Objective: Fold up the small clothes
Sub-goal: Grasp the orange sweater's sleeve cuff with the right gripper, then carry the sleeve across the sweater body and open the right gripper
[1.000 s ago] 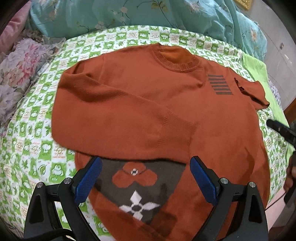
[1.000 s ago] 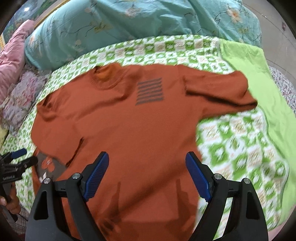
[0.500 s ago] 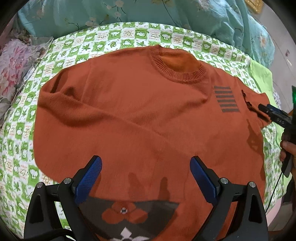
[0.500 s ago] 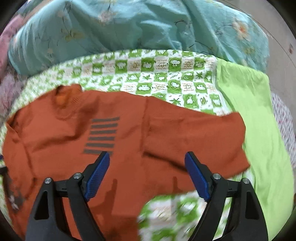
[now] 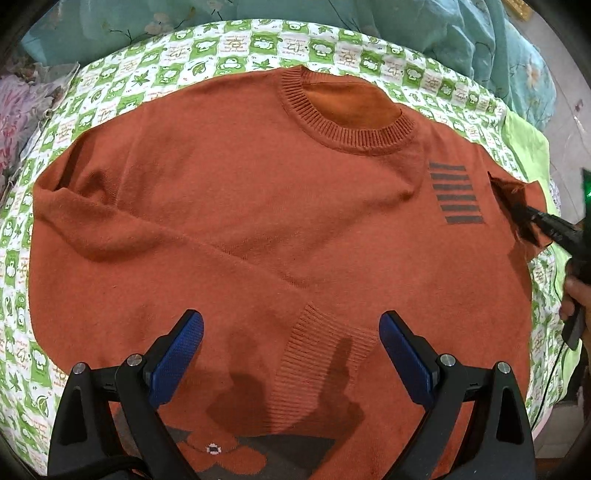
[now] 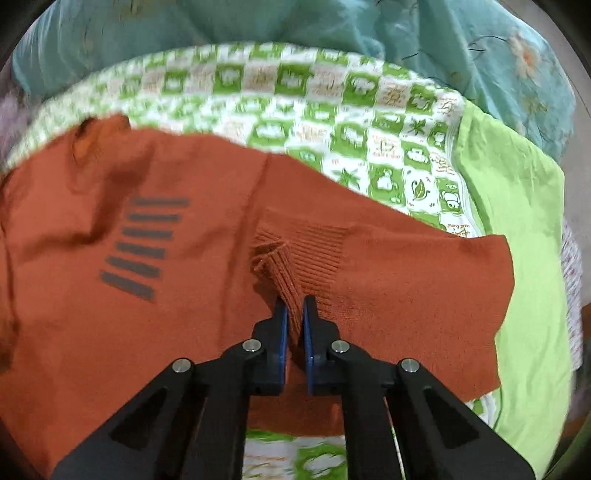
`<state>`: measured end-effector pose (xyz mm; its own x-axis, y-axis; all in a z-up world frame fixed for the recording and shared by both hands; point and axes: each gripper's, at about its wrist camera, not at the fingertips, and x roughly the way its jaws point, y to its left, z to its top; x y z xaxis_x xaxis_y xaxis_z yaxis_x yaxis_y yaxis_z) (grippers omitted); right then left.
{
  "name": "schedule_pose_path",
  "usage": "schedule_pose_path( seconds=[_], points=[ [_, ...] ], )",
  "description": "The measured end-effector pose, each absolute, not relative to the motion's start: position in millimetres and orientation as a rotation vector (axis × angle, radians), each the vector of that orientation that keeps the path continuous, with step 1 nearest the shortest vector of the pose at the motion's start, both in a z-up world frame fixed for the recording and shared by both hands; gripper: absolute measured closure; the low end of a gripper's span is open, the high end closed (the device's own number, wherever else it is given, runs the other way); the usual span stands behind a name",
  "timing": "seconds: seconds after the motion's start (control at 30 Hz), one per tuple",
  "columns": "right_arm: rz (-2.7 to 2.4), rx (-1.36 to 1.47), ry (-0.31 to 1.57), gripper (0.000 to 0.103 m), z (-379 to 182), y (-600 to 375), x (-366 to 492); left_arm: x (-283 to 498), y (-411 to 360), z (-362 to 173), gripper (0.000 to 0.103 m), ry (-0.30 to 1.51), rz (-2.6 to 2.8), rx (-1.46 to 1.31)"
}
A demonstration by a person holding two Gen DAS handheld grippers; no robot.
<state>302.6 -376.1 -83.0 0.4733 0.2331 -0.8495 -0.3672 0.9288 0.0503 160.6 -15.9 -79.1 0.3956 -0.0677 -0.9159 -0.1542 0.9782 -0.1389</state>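
A rust-orange knitted sweater (image 5: pixel 258 206) lies flat on a green-and-white checked bedspread (image 5: pixel 207 40), its left sleeve folded across the body with the ribbed cuff (image 5: pixel 314 354) near my left gripper. My left gripper (image 5: pixel 291 347) is open and empty just above that cuff. My right gripper (image 6: pixel 294 314) is shut on the ribbed cuff of the right sleeve (image 6: pixel 295 266), which bunches up between the blue pads. The right gripper also shows at the right edge of the left wrist view (image 5: pixel 532 221). Dark stripes (image 6: pixel 144 243) mark the chest.
A teal floral quilt (image 6: pixel 295 26) is heaped along the far side. A lime-green cloth (image 6: pixel 524 258) lies to the right of the sweater. A pink floral pillow (image 5: pixel 18 110) sits at the far left. A dark flower panel (image 5: pixel 221 450) marks the sweater's hem.
My right gripper moved forward to the right sleeve and shut on its cuff. My left gripper moved up along the sweater body and stayed open.
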Motion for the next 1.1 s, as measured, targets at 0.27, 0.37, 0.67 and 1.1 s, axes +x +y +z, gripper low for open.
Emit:
schedule_pose_path(
  seconds=[0.27,0.37,0.67,1.1],
  points=[
    [0.642,0.277,0.97,0.095,-33,-320,272,134,18,-68,0.007,1.139,0.079,-0.274],
    [0.758,0.36,0.983,0.095,-28,-275,259,116,35,-61,0.007,1.12,0.09,-0.296],
    [1.03,0.382,1.058,0.095,-34,-133,224,77,71,-48,0.007,1.081,0.119,-0.349],
    [1.106,0.45,1.295,0.067,-81,-92,216,93,86,-63,0.007,1.102,0.087,-0.434]
  ],
)
